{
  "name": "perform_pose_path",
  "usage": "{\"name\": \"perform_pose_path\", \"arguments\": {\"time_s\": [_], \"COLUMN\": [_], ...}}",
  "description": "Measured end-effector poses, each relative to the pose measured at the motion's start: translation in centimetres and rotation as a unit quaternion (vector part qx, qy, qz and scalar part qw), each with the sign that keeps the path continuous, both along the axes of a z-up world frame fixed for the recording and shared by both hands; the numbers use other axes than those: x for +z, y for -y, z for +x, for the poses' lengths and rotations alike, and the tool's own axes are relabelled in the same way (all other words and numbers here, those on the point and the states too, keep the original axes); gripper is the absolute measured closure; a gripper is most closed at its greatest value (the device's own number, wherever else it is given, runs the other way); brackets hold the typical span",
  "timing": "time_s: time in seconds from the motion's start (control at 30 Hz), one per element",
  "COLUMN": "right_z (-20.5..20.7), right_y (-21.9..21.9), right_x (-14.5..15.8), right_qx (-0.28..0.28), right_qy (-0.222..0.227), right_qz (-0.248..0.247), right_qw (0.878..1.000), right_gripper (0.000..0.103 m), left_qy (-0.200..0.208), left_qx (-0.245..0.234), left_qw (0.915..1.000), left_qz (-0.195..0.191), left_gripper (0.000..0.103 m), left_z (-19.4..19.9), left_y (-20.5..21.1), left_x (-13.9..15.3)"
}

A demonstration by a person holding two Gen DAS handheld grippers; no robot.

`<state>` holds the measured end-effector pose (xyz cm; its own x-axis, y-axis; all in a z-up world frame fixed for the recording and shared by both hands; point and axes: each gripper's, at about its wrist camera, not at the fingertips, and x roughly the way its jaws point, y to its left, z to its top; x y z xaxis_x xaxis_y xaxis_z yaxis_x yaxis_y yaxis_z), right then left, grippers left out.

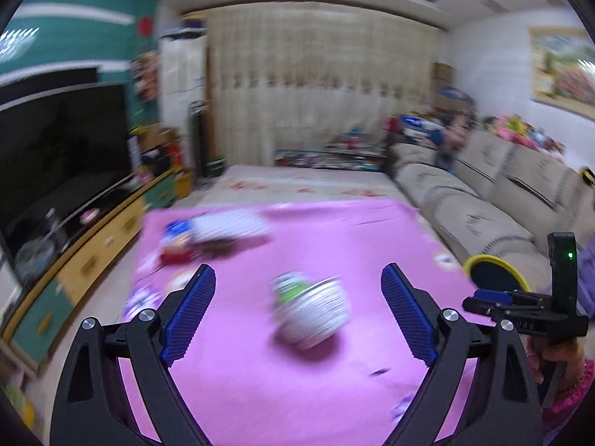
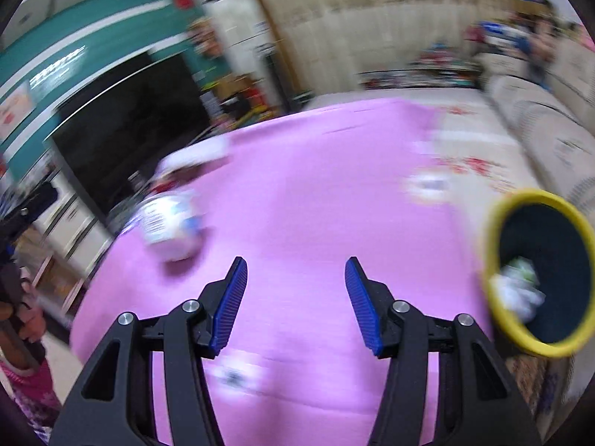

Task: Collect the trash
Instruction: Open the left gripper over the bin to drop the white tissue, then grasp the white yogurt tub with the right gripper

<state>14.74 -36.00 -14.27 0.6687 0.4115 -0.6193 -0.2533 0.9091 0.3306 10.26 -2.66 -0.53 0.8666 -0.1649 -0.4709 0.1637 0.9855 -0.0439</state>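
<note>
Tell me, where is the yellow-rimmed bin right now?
The yellow-rimmed bin sits at the right edge of the right wrist view, beside the pink cloth and near the sofa, with crumpled trash inside.

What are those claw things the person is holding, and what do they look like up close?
Each tool, left and right, is a black plastic frame of angled arms joined by silver bolts, ending in two fingers with ribbed blue pads. The right one carries an upright black block with a small green light. The person's pink patterned sleeve shows beside the handle.
</note>
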Motion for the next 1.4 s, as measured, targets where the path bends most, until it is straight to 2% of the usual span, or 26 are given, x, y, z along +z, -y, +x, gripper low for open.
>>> {"name": "perform_pose_path", "arguments": {"time_s": [0.07, 0.17, 0.3, 0.4, 0.77, 0.87, 0.9, 1.13, 1.4], "right_z": [0.6, 1.4, 2.9, 4.0, 8.1, 8.5, 8.6, 7.6, 5.3], "right_y": [-3.4, -8.7, -13.4, -14.7, -17.3, -17.6, -17.7, -17.1, -14.5], "right_x": [-0.1, 0.0, 0.1, -0.3, -2.9, -2.9, -2.9, -1.1, 1.6], "right_qx": [0.038, 0.08, 0.099, 0.088, 0.084, 0.084, 0.086, 0.086, 0.081], "right_qy": [-0.004, 0.001, 0.01, 0.005, -0.046, -0.043, -0.041, -0.024, 0.002], "right_qz": [0.004, 0.003, -0.016, -0.03, -0.03, -0.027, -0.027, -0.051, -0.043], "right_qw": [0.999, 0.997, 0.995, 0.996, 0.995, 0.995, 0.995, 0.995, 0.996], "right_gripper": [0.05, 0.034, 0.027, 0.023, 0.022, 0.024, 0.03, 0.031, 0.031], "left_qy": [-0.007, -0.009, -0.007, -0.006, -0.019, -0.023, -0.024, -0.031, -0.029], "left_qx": [0.023, 0.032, 0.023, 0.016, 0.005, 0.005, 0.004, 0.0, -0.009], "left_qw": [0.9995, 0.9985, 0.9987, 0.9989, 0.9978, 0.9976, 0.9975, 0.997, 0.9971], "left_qz": [-0.019, -0.044, -0.044, -0.044, -0.063, -0.065, -0.066, -0.071, -0.069], "left_gripper": [0.013, 0.013, 0.013, 0.013, 0.013, 0.013, 0.013, 0.013, 0.013], "left_z": [-0.5, -1.2, -1.5, -1.5, -0.2, 0.2, 0.3, 0.8, 0.9], "left_y": [-3.4, -6.6, -7.2, -7.2, -6.3, -6.3, -6.3, -6.2, -5.7], "left_x": [-0.9, -1.9, -2.7, -2.9, -3.6, -3.7, -3.8, -4.3, -4.3]}}
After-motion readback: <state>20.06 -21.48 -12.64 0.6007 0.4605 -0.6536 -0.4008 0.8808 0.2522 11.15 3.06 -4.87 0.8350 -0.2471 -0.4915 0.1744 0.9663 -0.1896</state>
